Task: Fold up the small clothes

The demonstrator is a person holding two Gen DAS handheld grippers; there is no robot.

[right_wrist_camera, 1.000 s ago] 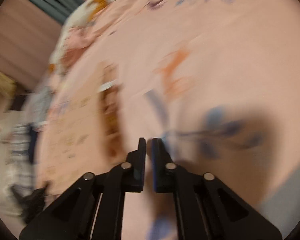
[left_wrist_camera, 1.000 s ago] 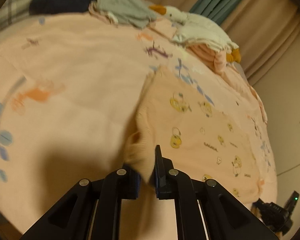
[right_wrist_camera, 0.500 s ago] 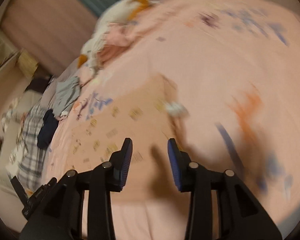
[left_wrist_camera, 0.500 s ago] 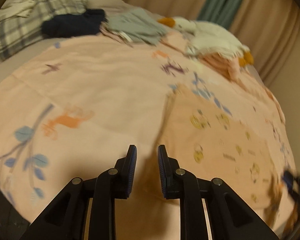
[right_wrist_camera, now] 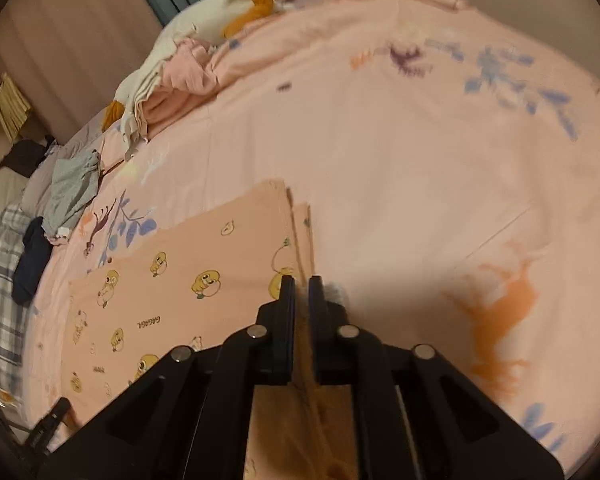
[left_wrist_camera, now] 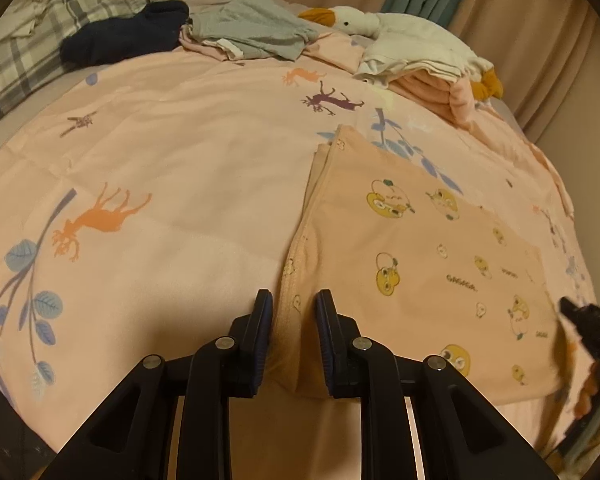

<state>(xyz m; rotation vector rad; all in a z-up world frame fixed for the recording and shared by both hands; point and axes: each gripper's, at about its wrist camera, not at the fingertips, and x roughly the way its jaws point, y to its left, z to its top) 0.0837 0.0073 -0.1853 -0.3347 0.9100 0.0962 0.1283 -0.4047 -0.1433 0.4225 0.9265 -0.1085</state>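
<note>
The peach duck-print garment (left_wrist_camera: 412, 264) lies flat on my pink animal-print bedspread (left_wrist_camera: 172, 152). My left gripper (left_wrist_camera: 292, 308) stands parted, straddling the garment's raised near edge without pinching it. My right gripper (right_wrist_camera: 301, 286) is nearly closed on the garment's edge fabric.

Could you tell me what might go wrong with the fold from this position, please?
The left gripper is open astride the garment's folded edge, so closing may catch only some layers or the bedsheet beneath. The right gripper looks nearly closed on the edge; lifting before the left holds could skew the fold.
</note>
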